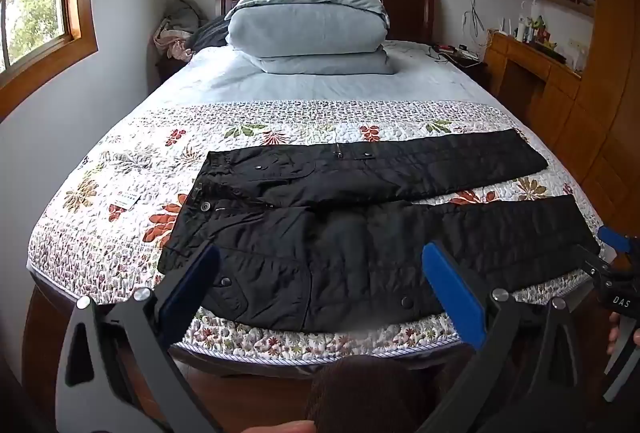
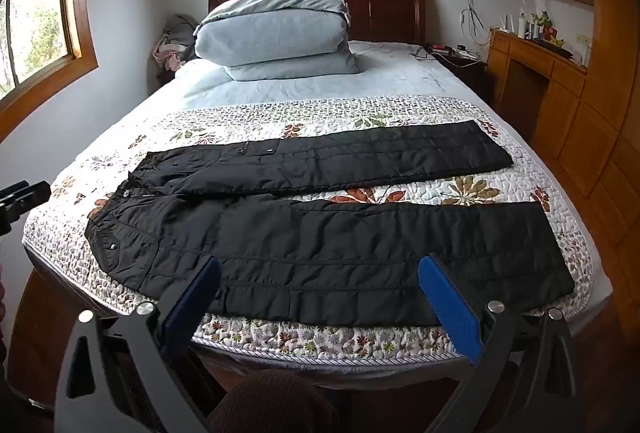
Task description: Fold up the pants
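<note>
We are holding both tongs wide open above the foot edge of the bed, gripping nothing. The left tongs are hovering over the waist half of the pants, and the right tongs are hovering over the near leg, short of its hem. The pants are lying flat and unfolded across the quilt, waist toward the left, legs running right and splayed apart so a wedge of quilt is showing between them. The near leg is lying close to the foot edge, with only a narrow strip of quilt showing in front of it. Its hem is reaching almost to the right edge of the bed. Open quilt is lying left of the waistband, and bare sheet is stretching beyond the far leg up to the stacked bedding at the headboard.
</note>
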